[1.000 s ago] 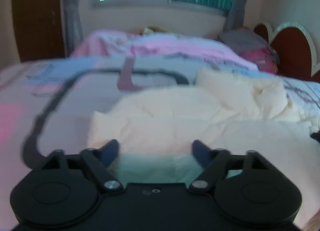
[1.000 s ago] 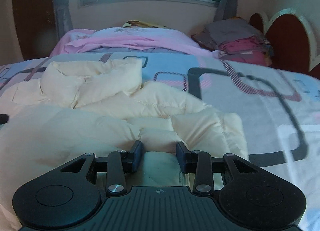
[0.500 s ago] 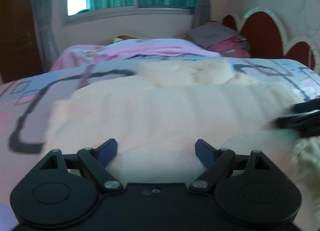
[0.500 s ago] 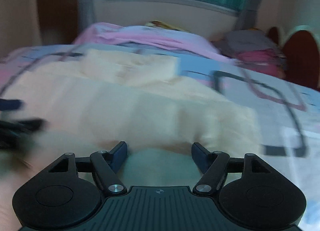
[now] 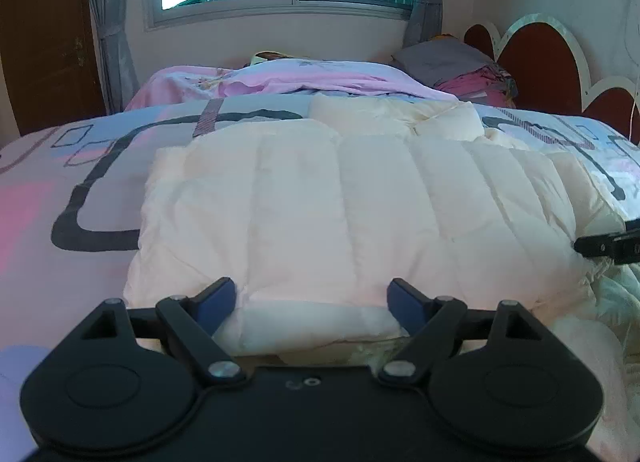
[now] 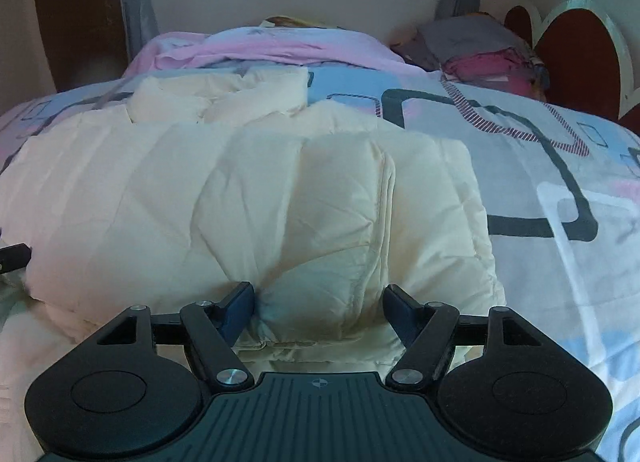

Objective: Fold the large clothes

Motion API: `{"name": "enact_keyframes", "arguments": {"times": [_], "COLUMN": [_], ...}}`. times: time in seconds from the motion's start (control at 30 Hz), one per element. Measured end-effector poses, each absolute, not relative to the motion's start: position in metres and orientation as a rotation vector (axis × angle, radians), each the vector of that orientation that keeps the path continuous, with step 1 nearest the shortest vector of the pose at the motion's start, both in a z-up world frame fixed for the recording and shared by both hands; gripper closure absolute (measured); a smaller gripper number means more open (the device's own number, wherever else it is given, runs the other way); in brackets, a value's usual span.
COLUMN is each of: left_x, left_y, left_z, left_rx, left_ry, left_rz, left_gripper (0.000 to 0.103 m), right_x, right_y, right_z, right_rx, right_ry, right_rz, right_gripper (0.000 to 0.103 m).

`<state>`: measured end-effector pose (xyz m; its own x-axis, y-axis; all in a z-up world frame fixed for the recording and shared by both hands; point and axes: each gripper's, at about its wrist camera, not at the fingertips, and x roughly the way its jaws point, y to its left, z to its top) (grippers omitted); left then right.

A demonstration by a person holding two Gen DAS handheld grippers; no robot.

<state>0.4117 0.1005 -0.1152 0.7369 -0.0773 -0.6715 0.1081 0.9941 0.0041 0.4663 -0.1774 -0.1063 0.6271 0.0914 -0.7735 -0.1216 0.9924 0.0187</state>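
A cream padded jacket (image 5: 340, 190) lies folded over on the bed, its quilted panel smooth and its sleeves bunched at the far end (image 6: 216, 98). My left gripper (image 5: 311, 290) sits low at the jacket's near edge. Its jaws are wide and closing slightly, with the folded edge between them and the pads not pressing on it. My right gripper (image 6: 320, 294) is open at the jacket's (image 6: 240, 190) near right part. A puffed fold bulges between its fingers; the left pad touches the cloth and the right one stands apart. Each gripper shows at the edge of the other's view: right gripper (image 5: 612, 244), left gripper (image 6: 14, 256).
The bed cover (image 5: 60, 190) is pale with pink, blue and dark line patterns (image 6: 560, 150). A pink blanket (image 5: 280, 78) is heaped at the far side. A stack of folded clothes (image 6: 488, 58) sits by the red headboard (image 5: 536, 62). A window and curtains are behind.
The right jaws have spread wider off the fold they were pinching. The left gripper has slid to the right along the jacket. The jacket now lies as a smoother folded panel.
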Motion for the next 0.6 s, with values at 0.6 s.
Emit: {"name": "enact_keyframes", "arguments": {"times": [0.6], "left_x": [0.354], "left_y": [0.131], "left_z": [-0.100], "left_rx": [0.084], "left_ry": [0.743], "left_rz": [-0.093], "left_gripper": [0.017], "right_x": [0.373], "right_y": [-0.216], "right_z": [-0.052], "right_rx": [0.110], "right_ry": [0.800], "right_rz": [0.053], "right_gripper": [0.032]}}
